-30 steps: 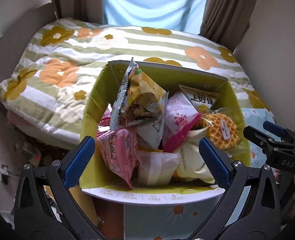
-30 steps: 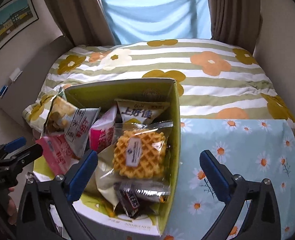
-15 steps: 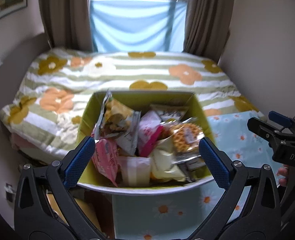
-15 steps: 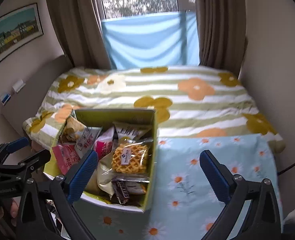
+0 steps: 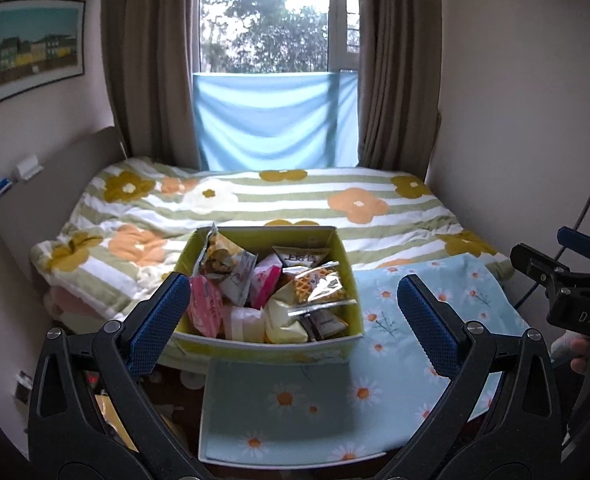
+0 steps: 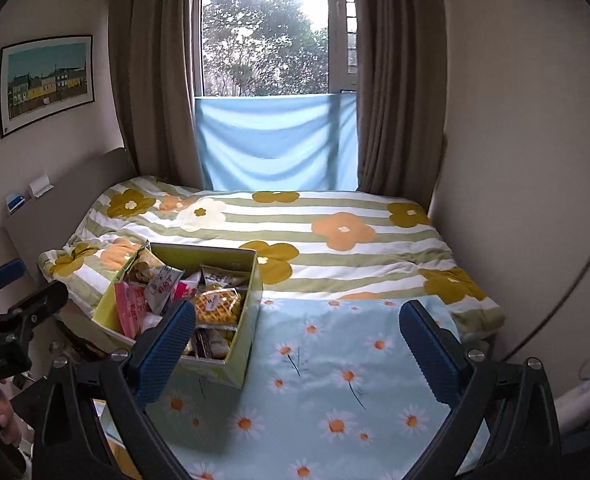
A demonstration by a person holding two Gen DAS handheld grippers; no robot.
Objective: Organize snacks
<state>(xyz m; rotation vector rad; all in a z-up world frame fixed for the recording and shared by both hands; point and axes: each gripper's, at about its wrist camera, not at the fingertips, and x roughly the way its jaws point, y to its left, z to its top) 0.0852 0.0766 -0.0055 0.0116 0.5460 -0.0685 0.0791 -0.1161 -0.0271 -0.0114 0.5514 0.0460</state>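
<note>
A yellow-green cardboard box point(image 5: 345, 276) stands on a light blue daisy cloth point(image 5: 379, 320), full of snack packets. A waffle in clear wrap point(image 5: 315, 282), a pink packet point(image 5: 205, 308) and a chip bag point(image 5: 223, 260) show among them. The box also shows in the right wrist view point(image 6: 251, 312), at the left. My left gripper point(image 5: 291, 320) is open and empty, held back in front of the box. My right gripper point(image 6: 297, 344) is open and empty, above the cloth to the right of the box.
The cloth covers a surface in front of a bed with a striped flower quilt point(image 5: 279, 204). Behind are a window with brown curtains point(image 5: 151, 60) and a blue sheet point(image 5: 275, 120). Walls stand close on both sides. The headboard point(image 6: 67, 192) is at left.
Both grippers have pulled back and risen away from the box, which now looks smaller and farther. Both stay open and empty.
</note>
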